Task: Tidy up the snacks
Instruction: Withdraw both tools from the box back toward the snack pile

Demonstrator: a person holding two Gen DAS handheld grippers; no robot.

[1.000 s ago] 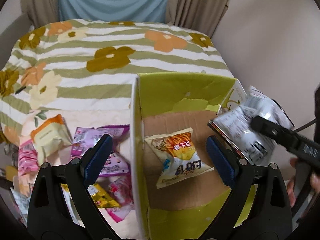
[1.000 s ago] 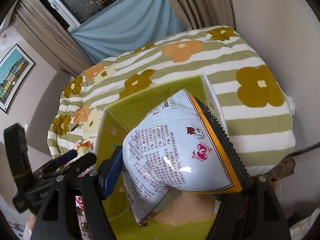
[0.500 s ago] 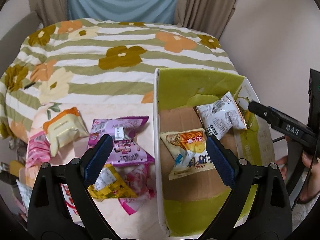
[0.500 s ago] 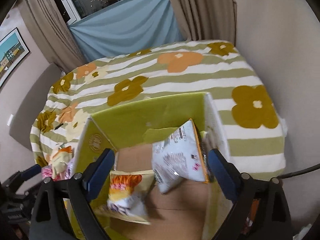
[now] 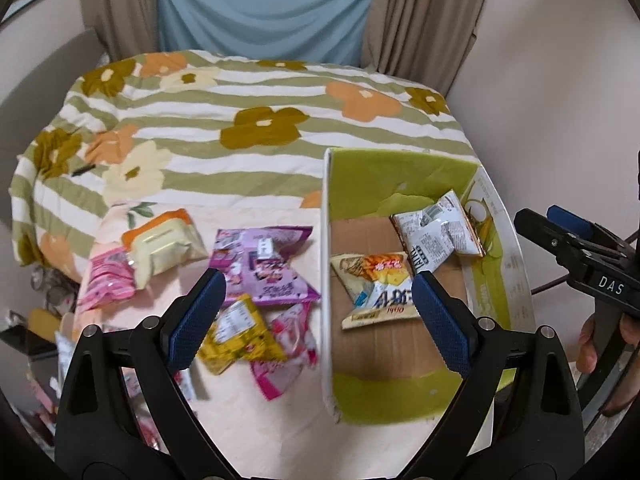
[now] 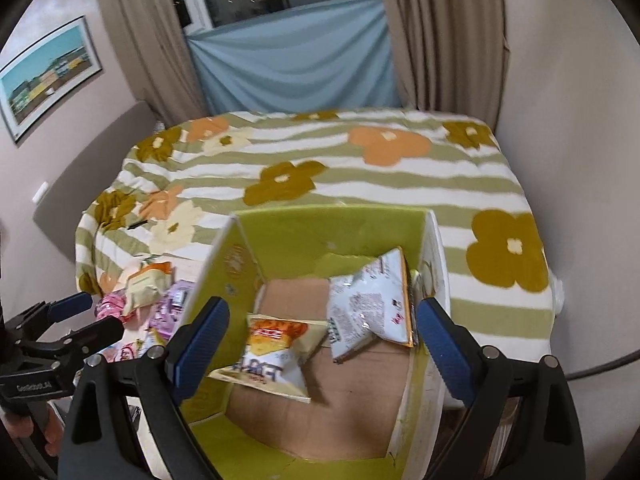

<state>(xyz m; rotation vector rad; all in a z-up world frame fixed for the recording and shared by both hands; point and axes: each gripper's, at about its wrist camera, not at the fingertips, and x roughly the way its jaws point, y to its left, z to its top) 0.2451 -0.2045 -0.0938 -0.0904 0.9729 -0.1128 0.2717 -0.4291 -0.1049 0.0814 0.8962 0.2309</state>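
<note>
Two snack bags already lie on the brown bottom of the open green-lined cardboard box [image 5: 404,184]: a white foil crisp bag with an orange edge [image 5: 434,236] propped against the far right wall, and a yellow-and-white chip packet [image 5: 378,286] flat beside it, their corners touching or nearly so.

The rest wait on the pale cloth just left of the box: a purple pouch [image 5: 266,268], a yellow sachet [image 5: 236,338] partly over a pink one [image 5: 286,350], and a cream packet with an orange top [image 5: 160,246] further left.

I'd judge them all light, puffy and crinkly, slippery on the flat faces, so a crimped seam or corner is the place to pinch, gently.

The left gripper [image 5: 316,316] hangs spread wide and empty over the box's left wall. The right gripper [image 6: 322,344] is equally spread and empty above the box. The pile's near edge is blurred, so more packets may lie there.
</note>
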